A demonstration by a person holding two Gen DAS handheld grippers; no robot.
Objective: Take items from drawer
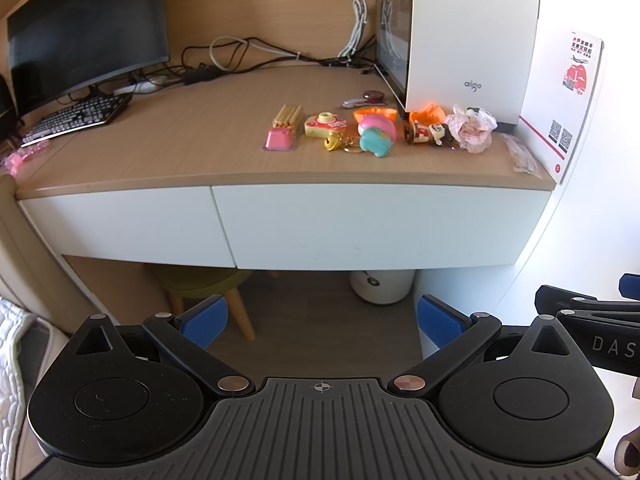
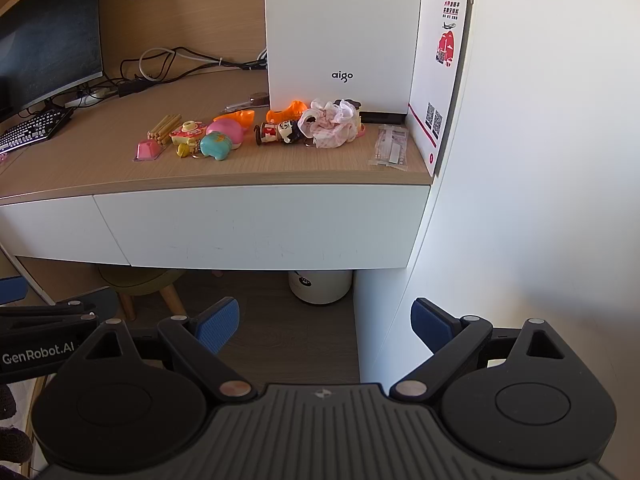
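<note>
Under the wooden desk top, the white right-hand drawer (image 1: 380, 226) (image 2: 260, 226) is pushed in flush; a second white drawer front (image 1: 128, 222) sits to its left. Several small toys lie on the desk above it: a pink tray (image 1: 279, 139) (image 2: 146, 149), a teal shell toy (image 1: 375, 141) (image 2: 216, 145), a doll figure (image 1: 430, 133) (image 2: 282, 132) and a pink-white cloth (image 1: 474, 128) (image 2: 332, 128). My left gripper (image 1: 320, 322) hangs open in front of the drawer, well back from it, nothing between its blue pads. My right gripper (image 2: 325, 326) is likewise open and empty.
A white computer case (image 2: 340, 32) stands at the desk's back right, a card (image 2: 440, 72) against the wall. A monitor (image 1: 84, 32) and keyboard (image 1: 76, 118) sit at left, with cables behind. Below the desk are a white bin (image 2: 320, 284) and a green stool (image 1: 200, 284).
</note>
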